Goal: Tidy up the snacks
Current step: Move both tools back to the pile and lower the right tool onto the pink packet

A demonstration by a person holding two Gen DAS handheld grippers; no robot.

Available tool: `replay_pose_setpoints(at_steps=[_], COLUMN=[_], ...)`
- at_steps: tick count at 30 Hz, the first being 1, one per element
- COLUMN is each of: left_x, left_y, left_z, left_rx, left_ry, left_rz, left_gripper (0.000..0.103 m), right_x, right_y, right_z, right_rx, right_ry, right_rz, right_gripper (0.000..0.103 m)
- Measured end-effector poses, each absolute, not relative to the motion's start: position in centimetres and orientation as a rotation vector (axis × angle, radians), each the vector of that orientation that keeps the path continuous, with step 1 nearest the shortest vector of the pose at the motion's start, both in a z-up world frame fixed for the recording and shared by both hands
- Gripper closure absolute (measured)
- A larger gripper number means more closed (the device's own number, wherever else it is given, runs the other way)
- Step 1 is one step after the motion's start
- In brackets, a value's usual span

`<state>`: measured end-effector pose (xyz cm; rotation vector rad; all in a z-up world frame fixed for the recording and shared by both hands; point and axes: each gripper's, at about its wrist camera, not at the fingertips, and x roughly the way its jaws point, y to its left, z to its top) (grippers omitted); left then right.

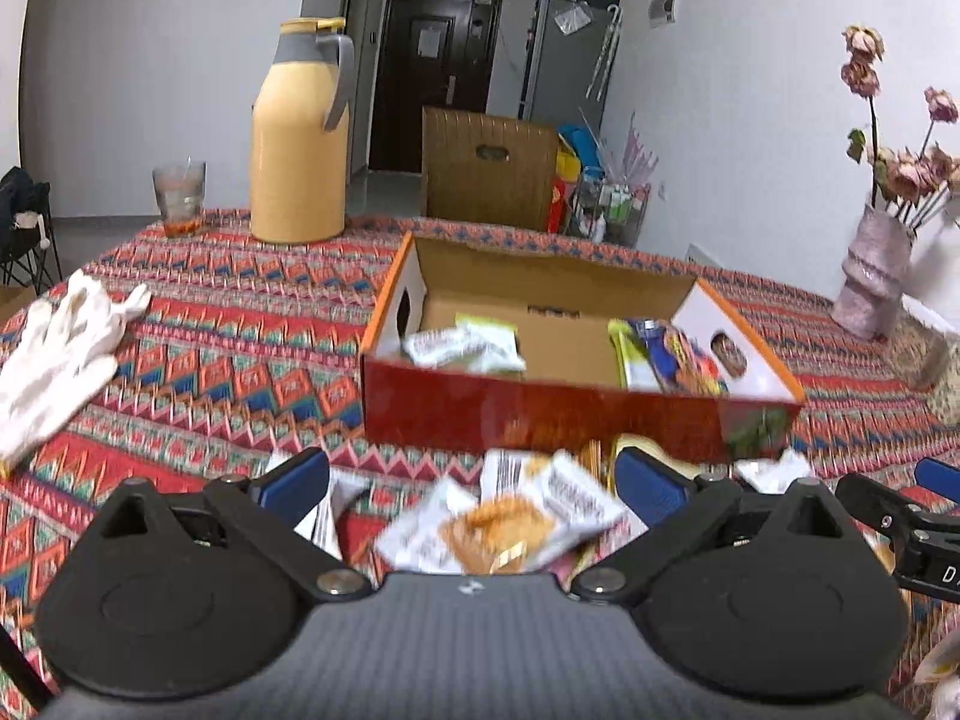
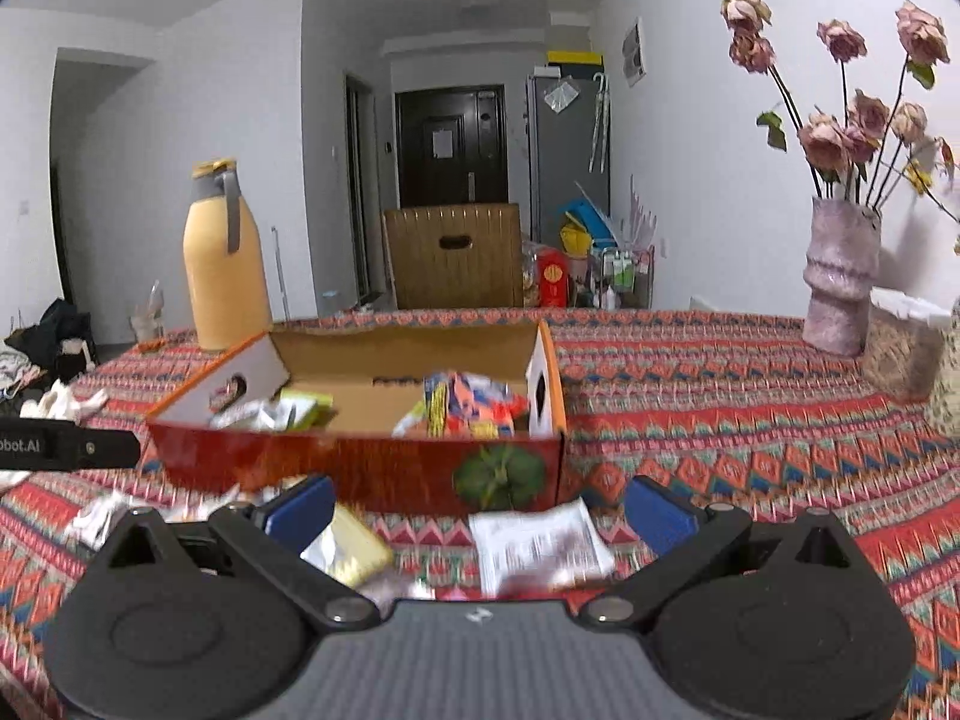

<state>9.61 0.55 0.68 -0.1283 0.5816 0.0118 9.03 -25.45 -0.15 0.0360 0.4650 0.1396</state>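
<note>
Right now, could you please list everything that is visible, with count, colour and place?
cardboard box: one, red outside, table centre, open.
snack packets in box: several, white-green left, colourful right.
loose snack packets: several, mostly white, before the box.
thermos jug: one, yellow, far left.
glass: one, clear, beside jug.
white cloth: one, left edge.
vase of flowers: one, pink, far right.
tablecloth: one, red patterned.
chair: one, brown, behind table.
left gripper: blue fingers, open.
right gripper: blue fingers, open.

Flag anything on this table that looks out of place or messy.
Loose snack packets lie scattered on the tablecloth in front of the red box, not yet inside it. A crumpled white glove lies on the table's left side, unrelated to snacks. The vase's roses look wilted. Nothing appears spilled.
</note>
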Motion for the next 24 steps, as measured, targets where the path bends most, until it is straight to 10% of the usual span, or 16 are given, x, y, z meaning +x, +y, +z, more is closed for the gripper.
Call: replay_pose_setpoints(at_steps=[24], left_x=[6.8], left_y=[1.3], left_z=[-2.4], left_rx=[-0.131], left_ry=[0.674], left_rz=[-0.003], left_gripper=[0.0], right_x=[9.1], right_y=[-23.4], right_z=[-5.6], right_rx=[-0.202], right_ry=[0.688], right_rz=[0.293], right_gripper=[0.0])
